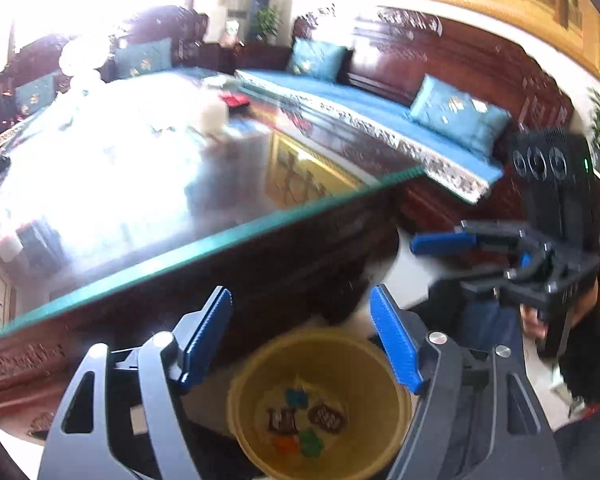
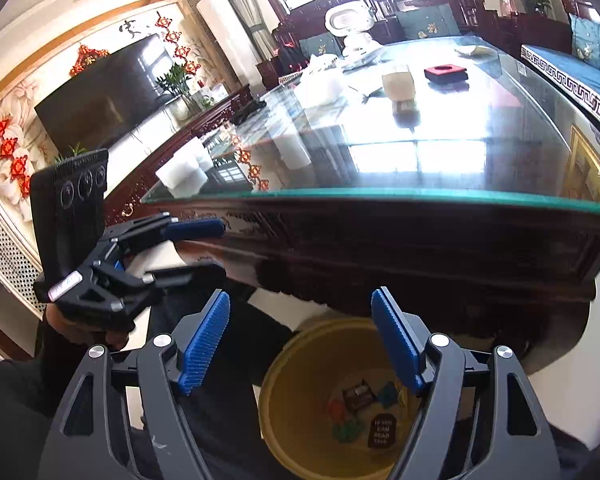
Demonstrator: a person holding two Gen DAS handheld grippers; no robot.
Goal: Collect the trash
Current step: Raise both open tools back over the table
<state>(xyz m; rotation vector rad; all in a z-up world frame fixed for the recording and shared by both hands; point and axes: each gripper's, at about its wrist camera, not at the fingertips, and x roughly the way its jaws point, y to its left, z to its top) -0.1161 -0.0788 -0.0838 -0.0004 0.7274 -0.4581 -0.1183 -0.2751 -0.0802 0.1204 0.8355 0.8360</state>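
Two pairs of blue ribbed fingers stand spread apart with nothing between them. The left gripper [image 1: 300, 340] hangs released above a yellow bin [image 1: 320, 404], and the right gripper [image 2: 300, 340] hangs likewise released above the same bin [image 2: 300, 420], seen from the other side.

In the bottom of the bin lie small pieces of trash [image 1: 306, 424]: a dark printed wrapper, a brownish one, and bits in green, teal and orange. The right wrist view shows the same litter [image 2: 360, 412], one dark piece bearing white lettering. The bin stands on the pale floor just beside the dark carved wooden side of the desk [image 2: 380, 240].

Each camera catches the other gripper off to the side, its fingers apart and empty, held by a hand [image 2: 80, 328] in a dark sleeve.

The desk carries a glass top [image 2: 440, 152] with a green edge, strongly reflective. On it stand white tissue-like lumps [image 2: 184, 168], a pale cup [image 2: 398, 80], a red and black tray [image 2: 446, 73] and a white ornament [image 2: 352, 28]. Beyond it are a carved wooden sofa with blue cushions [image 1: 456, 112] and a dark television [image 2: 104, 92].
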